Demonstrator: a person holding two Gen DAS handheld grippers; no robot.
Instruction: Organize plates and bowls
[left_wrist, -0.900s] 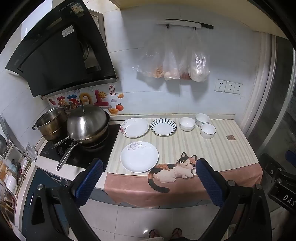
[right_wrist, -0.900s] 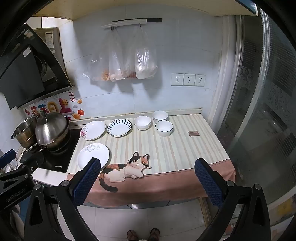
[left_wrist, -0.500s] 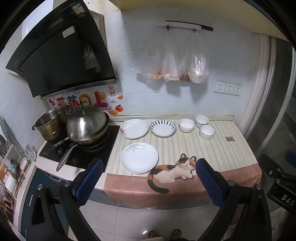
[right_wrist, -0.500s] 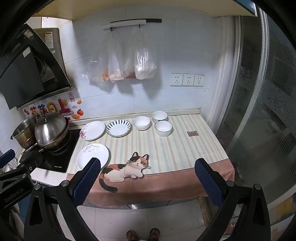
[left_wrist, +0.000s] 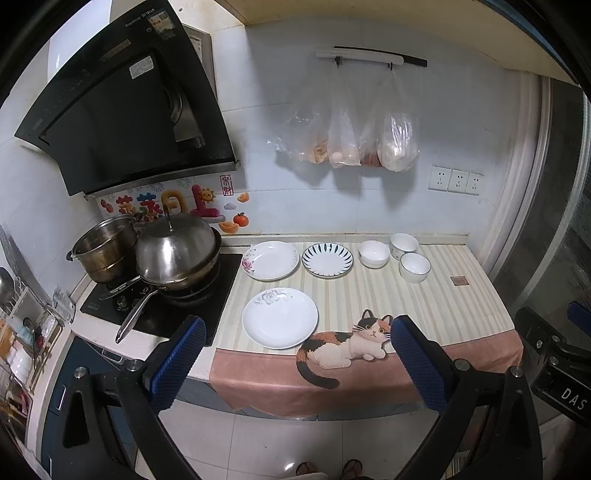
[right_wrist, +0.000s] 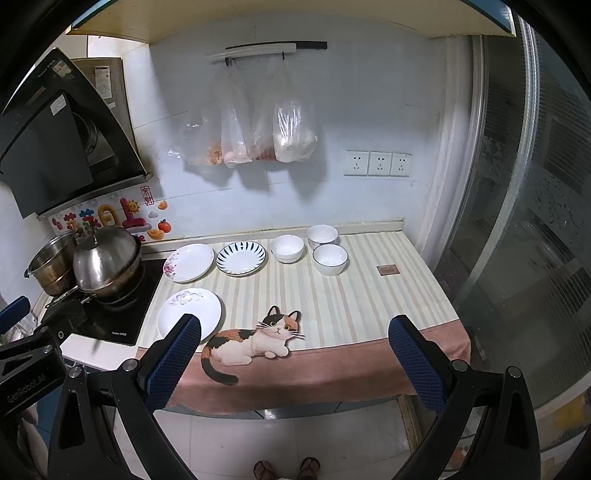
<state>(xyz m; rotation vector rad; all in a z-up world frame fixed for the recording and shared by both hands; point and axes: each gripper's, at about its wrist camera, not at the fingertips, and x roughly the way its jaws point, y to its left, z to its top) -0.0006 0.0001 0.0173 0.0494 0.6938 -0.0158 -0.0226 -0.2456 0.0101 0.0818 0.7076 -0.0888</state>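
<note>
On the striped cloth of the counter (left_wrist: 369, 295) lie three plates: a white plate with a grey flower (left_wrist: 280, 318) (right_wrist: 190, 311) at the front, a pink-flowered plate (left_wrist: 270, 260) (right_wrist: 189, 262) behind it, and a blue-striped plate (left_wrist: 327, 259) (right_wrist: 241, 257) to its right. Three white bowls (left_wrist: 374, 253) (right_wrist: 287, 248) (left_wrist: 404, 243) (right_wrist: 322, 235) (left_wrist: 415, 267) (right_wrist: 330, 259) stand further right. My left gripper (left_wrist: 293, 354) and right gripper (right_wrist: 293, 350) hang open in front of the counter's edge, well short of the dishes, with nothing between their fingers.
A lidded steel pan (left_wrist: 177, 251) and a steel pot (left_wrist: 103, 247) sit on the black hob (left_wrist: 162, 306) at the left, under a range hood (left_wrist: 122, 110). Plastic bags (left_wrist: 351, 129) hang on the back wall. A glass door (right_wrist: 535, 221) stands at the right. A person's feet (right_wrist: 286, 469) show below.
Both views have shifted very slightly. The dishes lie as before and both grippers stay open.
</note>
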